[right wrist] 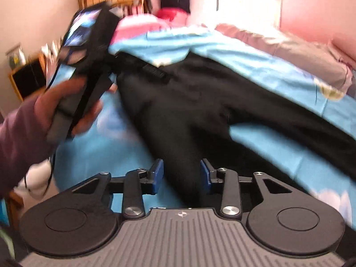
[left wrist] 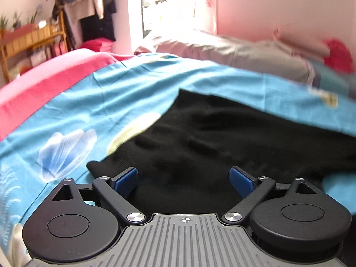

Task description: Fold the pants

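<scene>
1. The black pants lie spread on a bed covered with a blue printed sheet; in the right wrist view the waistband end sits toward the far left and the two legs run toward the near right, split by a wedge of sheet.
2. The left gripper has its jaws wide apart, with black fabric showing in the gap between the blue pads. Whether the pads touch the cloth cannot be told, and nothing is clamped.
3. The right gripper has its jaws parted to a narrower gap, one pant leg lying between them. The pads stand clear of each other; contact with the fabric is not clear.
4. In the right wrist view the person's left hand, in a purple sleeve, holds the other gripper's handle near the waistband; motion blur smears its outline.
5. The near pant leg is cut off below by the right gripper's body, and the far leg runs out of frame at the right.
6. A grey pillow lies at the far side of the bed, and a pink blanket edges the sheet at the left.
7. A wooden shelf and hanging clothes stand behind, blurred.
</scene>
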A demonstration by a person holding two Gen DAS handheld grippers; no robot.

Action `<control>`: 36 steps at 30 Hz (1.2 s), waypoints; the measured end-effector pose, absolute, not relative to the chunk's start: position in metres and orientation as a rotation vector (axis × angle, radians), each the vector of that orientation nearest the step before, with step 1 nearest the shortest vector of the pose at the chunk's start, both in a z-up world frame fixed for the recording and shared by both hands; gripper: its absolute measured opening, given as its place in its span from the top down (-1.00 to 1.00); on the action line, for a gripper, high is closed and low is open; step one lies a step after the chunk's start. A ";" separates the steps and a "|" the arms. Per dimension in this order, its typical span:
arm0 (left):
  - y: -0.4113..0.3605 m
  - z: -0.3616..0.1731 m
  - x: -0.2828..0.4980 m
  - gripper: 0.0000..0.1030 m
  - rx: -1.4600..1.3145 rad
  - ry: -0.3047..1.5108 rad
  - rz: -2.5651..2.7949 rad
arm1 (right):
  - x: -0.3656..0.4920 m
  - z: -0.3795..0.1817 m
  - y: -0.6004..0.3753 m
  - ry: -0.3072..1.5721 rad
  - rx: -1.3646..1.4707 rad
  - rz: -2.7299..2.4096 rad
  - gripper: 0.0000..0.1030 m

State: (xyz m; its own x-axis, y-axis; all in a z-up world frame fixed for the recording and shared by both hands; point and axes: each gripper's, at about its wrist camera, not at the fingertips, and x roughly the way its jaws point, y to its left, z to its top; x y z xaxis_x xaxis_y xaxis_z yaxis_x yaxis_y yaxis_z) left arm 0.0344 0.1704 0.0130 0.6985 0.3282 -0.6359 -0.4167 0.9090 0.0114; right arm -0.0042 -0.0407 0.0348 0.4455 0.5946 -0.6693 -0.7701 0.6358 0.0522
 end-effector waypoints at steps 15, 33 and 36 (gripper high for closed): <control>0.230 -0.017 0.055 -1.00 -0.139 0.748 0.588 | 0.028 0.047 0.039 0.634 -0.309 1.147 0.04; 0.227 -0.022 0.051 -1.00 -0.141 0.696 0.607 | 0.201 -0.005 0.139 0.836 -0.223 0.771 0.19; 0.227 -0.022 0.051 -1.00 -0.139 0.697 0.607 | 0.194 0.002 0.123 0.854 -0.190 0.761 -0.03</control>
State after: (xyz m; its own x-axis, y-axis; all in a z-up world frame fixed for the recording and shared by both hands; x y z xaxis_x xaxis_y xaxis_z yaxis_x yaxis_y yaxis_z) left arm 0.0510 0.2269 -0.0219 0.6033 0.4775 -0.6388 -0.5675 0.8198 0.0768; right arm 0.1941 0.1228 0.0021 0.4161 0.5286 -0.7399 -0.6739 0.7256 0.1394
